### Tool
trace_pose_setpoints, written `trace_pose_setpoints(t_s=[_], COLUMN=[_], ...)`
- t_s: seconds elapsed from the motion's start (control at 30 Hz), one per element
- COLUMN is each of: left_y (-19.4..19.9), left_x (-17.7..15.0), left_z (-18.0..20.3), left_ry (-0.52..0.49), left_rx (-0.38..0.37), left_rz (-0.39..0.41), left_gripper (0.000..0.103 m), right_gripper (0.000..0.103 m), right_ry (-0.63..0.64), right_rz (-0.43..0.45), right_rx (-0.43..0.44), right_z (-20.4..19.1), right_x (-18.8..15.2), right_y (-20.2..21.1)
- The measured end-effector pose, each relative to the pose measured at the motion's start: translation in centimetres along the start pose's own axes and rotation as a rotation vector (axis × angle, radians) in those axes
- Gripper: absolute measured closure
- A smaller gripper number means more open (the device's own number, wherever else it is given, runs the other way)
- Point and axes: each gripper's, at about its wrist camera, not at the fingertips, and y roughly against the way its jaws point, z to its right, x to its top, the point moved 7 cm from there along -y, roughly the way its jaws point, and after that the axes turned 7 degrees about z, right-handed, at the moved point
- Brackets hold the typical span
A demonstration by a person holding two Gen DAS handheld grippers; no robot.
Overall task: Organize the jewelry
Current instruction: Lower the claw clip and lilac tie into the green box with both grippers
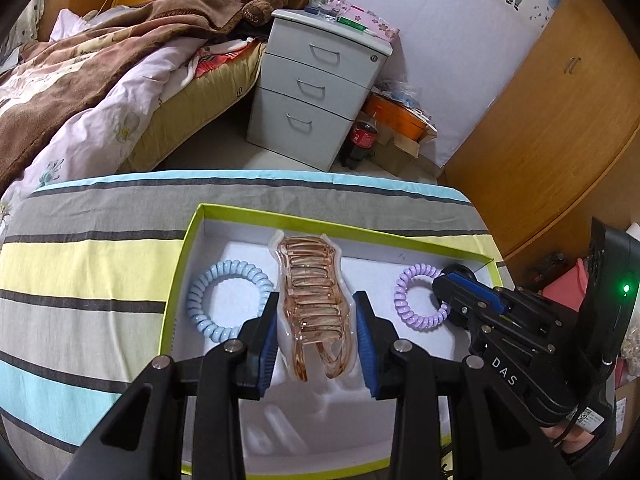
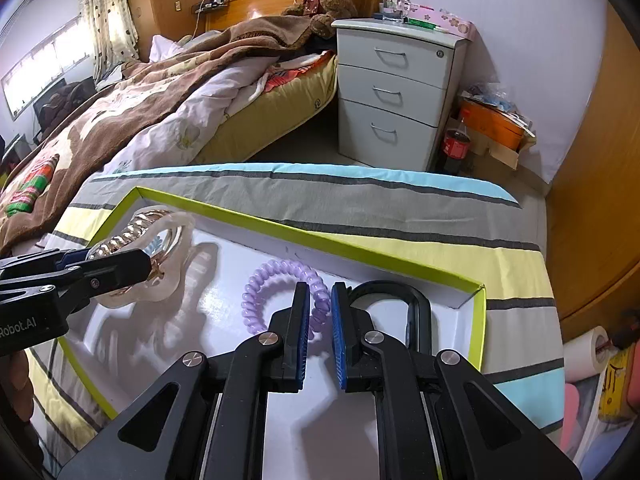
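Note:
A green-edged white box [image 1: 182, 256] lies on the striped table. My left gripper [image 1: 316, 308] is shut on a translucent pink hair claw clip [image 1: 310, 280], held over the box's middle; the clip also shows in the right wrist view [image 2: 136, 236]. A light blue spiral hair tie [image 1: 228, 300] lies to its left in the box. A purple spiral hair tie [image 2: 280, 296] lies in the box's right part. My right gripper [image 2: 320, 308] has its pads narrowly apart around the tie's right side. A black carabiner [image 2: 400, 308] lies just right of it.
The striped cloth [image 1: 80, 264] covers the table around the box. Beyond the table's far edge stand a bed [image 1: 80, 80], a grey drawer cabinet [image 1: 316, 92], a cola bottle [image 1: 362, 140] and a wooden wardrobe [image 1: 560, 120].

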Motion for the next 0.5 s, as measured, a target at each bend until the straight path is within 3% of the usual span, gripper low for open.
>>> trace_pose_setpoints(t_s=[0.5], left_y=[0.59], left_x=[0.25], left_z=[-0.56], left_ry=[0.002], left_rx=[0.014], left_rz=[0.033], left_gripper=[0.057], right_gripper=[0.088], right_ry=[-0.006], right_rz=[0.024], right_rx=[-0.001], right_z=[-0.1], right_x=[-0.04], right_y=[0.37])
